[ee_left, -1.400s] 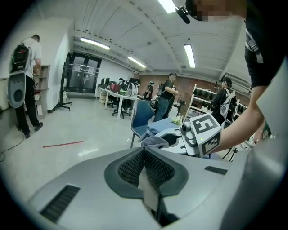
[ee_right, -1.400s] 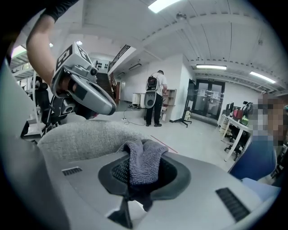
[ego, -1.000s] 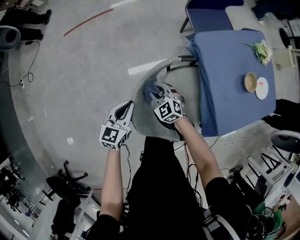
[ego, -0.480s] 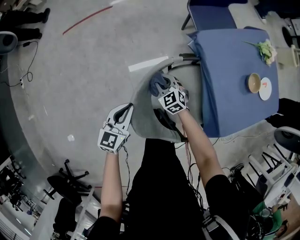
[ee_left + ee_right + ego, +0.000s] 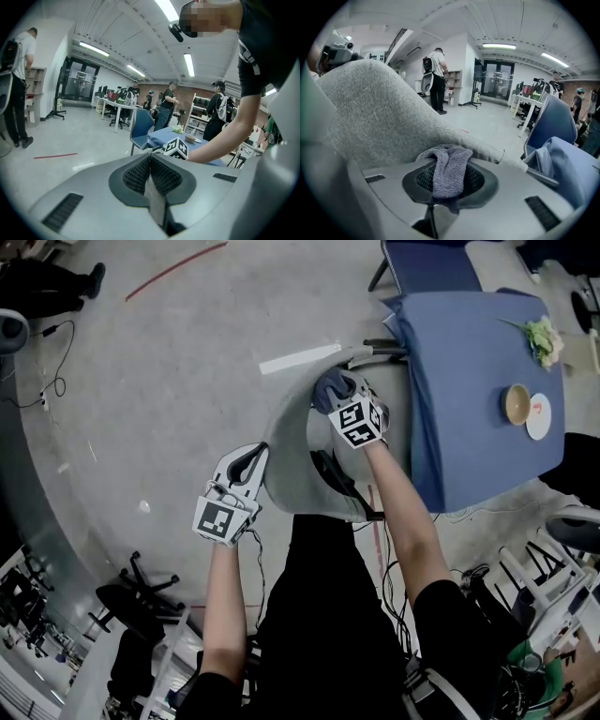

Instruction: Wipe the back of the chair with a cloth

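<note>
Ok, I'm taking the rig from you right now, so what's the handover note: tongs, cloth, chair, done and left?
Left tongs: shut, empty, beside the chair back's outer side.
Right tongs: shut on the cloth, held against the chair back near its rim, at the end nearest the table.
Done: cloth gripped and on the fabric.
Left: sweep the rest of the back; how much is already wiped can't be told.

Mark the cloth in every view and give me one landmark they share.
Head view: cloth upper centre, in the right gripper, on the chair back.
Left gripper view: not in it.
Right gripper view: cloth lower centre, clamped between the jaws.
Shared landmark: the blue-covered table.
</note>
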`<state>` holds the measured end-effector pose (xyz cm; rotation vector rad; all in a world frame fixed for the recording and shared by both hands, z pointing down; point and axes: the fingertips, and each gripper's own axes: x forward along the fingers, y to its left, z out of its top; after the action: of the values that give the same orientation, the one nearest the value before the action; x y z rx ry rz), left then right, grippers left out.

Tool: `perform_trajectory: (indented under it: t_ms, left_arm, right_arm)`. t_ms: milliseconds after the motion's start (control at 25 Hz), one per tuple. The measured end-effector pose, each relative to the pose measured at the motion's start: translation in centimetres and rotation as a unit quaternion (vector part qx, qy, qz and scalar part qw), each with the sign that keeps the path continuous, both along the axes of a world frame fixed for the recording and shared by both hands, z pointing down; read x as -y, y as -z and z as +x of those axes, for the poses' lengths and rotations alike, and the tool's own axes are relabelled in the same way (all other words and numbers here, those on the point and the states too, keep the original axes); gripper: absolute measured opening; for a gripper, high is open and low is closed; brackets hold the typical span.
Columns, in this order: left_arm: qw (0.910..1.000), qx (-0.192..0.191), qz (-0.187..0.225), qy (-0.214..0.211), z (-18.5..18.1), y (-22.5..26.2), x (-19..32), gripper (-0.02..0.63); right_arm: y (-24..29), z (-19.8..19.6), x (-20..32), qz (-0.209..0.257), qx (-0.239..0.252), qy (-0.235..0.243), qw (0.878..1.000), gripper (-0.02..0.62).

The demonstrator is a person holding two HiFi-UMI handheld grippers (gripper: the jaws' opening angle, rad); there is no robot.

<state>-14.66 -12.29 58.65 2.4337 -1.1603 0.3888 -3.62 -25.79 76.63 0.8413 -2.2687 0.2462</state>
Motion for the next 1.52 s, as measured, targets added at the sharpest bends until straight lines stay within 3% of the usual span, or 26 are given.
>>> perform_trajectory:
  t_ms: [320,800,1160,1520]
  left_arm:
    - [0.9999,-0.012,-0.002,0.001,-0.1,-0.2,0.0,0.023]
    - [0.9996,-0.024,0.007,0.008,-0.1,-0.3,-0.2,0.023]
    - [0.9992,-0.035,0.008,0.017,-0.3,-0.4,-0.3,0.023]
    - [0.9996,-0.026,0.004,0.011,-0.1,-0.4,-0.4,0.023]
  right_arm:
    - [-1.7,3.8,2.5,-0.018,-0.006,-0.114,0.993,0.098]
    - [-3.3,-2.0,-3.7,-0.048,0.015,-0.031,0.998,0.094]
    - [0.9,-4.8,-7.5,-0.015,0.039,0.006,0.999,0.092]
    - [3.6,-6.0,-10.2,-0.016,0.079,0.01,0.997,0.092]
